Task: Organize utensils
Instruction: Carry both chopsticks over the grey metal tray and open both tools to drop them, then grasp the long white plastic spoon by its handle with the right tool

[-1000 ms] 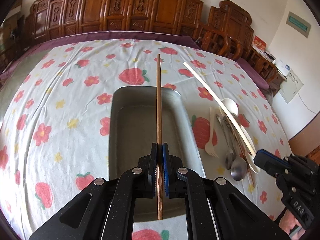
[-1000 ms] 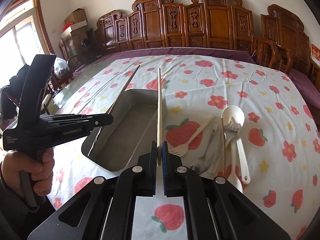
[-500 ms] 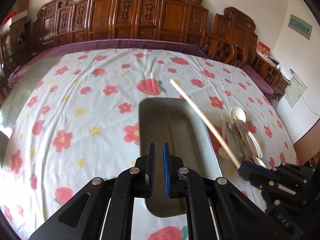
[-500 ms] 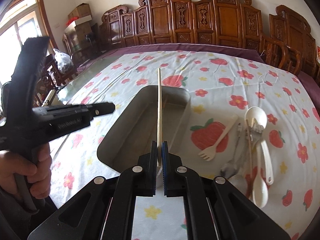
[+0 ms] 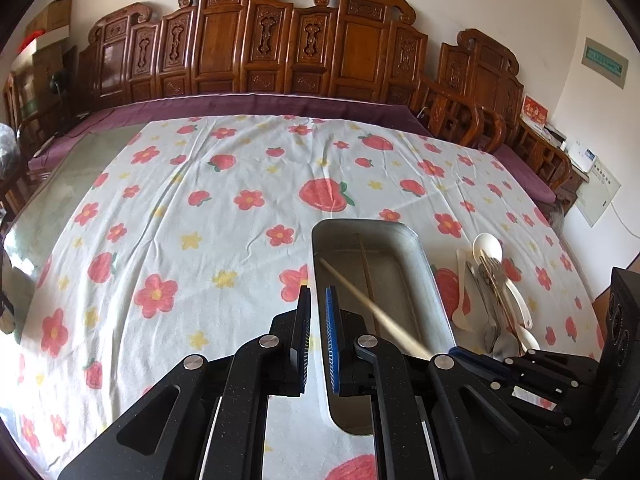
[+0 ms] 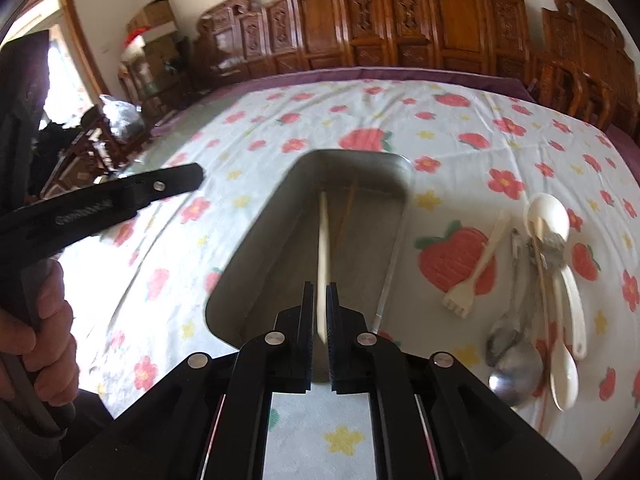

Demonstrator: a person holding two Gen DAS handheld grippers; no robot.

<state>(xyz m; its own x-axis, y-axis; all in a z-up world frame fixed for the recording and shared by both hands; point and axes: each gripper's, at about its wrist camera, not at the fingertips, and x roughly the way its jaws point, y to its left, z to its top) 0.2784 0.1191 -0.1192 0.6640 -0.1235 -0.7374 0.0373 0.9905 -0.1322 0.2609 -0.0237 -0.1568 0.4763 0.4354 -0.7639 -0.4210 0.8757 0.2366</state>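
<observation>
Right now the right gripper [image 6: 318,308] has its jaws clamped on a pale chopstick [image 6: 323,240], which slants forward over the metal tray [image 6: 256,248] with its far tip above the tray's floor. Down on that floor, just beside the pale one's line, lies a brown chopstick [image 6: 346,212], thin and dark against the grey metal. Over in the left wrist view, the left gripper [image 5: 318,320] has its jaws together with only a sliver of gap and nothing between them, poised above the tray's left rim [image 5: 320,280] and the flowered tablecloth [image 5: 180,200] covering the tabletop. From there the pale chopstick [image 5: 372,304] cuts diagonally across the tray toward the right gripper's body [image 5: 520,364] at lower right. A hand [image 6: 44,320] wraps the left gripper's handle at the left edge of the right wrist view. To the right of the tray, on the cloth, the remaining utensils sit in a loose cluster: a cream plastic fork [image 6: 476,268] nearest the tray, then metal spoons [image 6: 512,360] and white plastic spoons [image 6: 560,320] overlapping one another, with a metal fork [image 6: 548,248] lying across the bowl of one white spoon. Carved wooden chairs [image 5: 280,48] line the far wall behind the tabletop.
</observation>
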